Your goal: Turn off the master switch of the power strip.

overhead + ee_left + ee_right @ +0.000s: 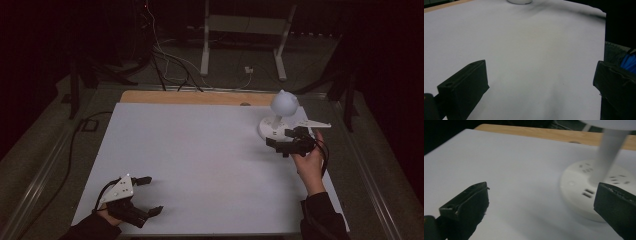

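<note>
the left gripper [148,195] sits low at the near left, held by the left hand [111,216], its fingers [155,210] spread wide. the right gripper [281,141] reaches forward at the far right, fingers [274,143] parted, held by the right hand [310,165].

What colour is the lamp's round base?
White, seen best in the right gripper view: the lamp's round base.

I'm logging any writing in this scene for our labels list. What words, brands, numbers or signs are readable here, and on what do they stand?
None can be read.
The lamp base carries sockets and small slots, with no legible print.
The round lamp head, the white table sheet and both grippers, left and right, show no markings at this resolution.
</note>
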The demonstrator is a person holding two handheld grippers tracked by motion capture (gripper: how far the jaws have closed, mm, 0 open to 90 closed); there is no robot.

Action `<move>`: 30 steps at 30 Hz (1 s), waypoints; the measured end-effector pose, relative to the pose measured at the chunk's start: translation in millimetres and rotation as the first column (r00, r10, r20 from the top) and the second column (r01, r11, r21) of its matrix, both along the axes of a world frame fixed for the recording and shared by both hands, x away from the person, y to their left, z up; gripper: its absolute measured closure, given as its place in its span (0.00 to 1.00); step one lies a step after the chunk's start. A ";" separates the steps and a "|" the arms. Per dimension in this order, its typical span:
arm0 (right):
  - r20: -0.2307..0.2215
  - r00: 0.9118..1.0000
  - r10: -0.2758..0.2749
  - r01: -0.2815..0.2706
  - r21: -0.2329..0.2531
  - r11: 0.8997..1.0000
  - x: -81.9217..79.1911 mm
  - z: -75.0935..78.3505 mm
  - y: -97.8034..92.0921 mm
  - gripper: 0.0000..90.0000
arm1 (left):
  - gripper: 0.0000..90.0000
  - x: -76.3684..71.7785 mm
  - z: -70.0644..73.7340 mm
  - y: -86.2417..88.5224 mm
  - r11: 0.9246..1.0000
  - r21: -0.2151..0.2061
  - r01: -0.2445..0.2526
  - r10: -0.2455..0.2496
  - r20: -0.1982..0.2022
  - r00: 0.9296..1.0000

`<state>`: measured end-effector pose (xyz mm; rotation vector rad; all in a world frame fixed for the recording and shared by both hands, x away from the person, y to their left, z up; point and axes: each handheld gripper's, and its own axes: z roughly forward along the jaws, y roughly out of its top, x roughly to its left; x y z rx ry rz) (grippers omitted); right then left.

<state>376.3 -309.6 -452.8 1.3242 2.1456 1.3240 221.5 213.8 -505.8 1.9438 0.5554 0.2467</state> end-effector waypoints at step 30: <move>0.029 0.983 0.182 -0.182 0.012 0.983 -61.8 -14.9 36.2 0.00 | 0.00 -0.8 0.6 -0.1 1.000 0.004 0.007 -0.007 0.006 1.000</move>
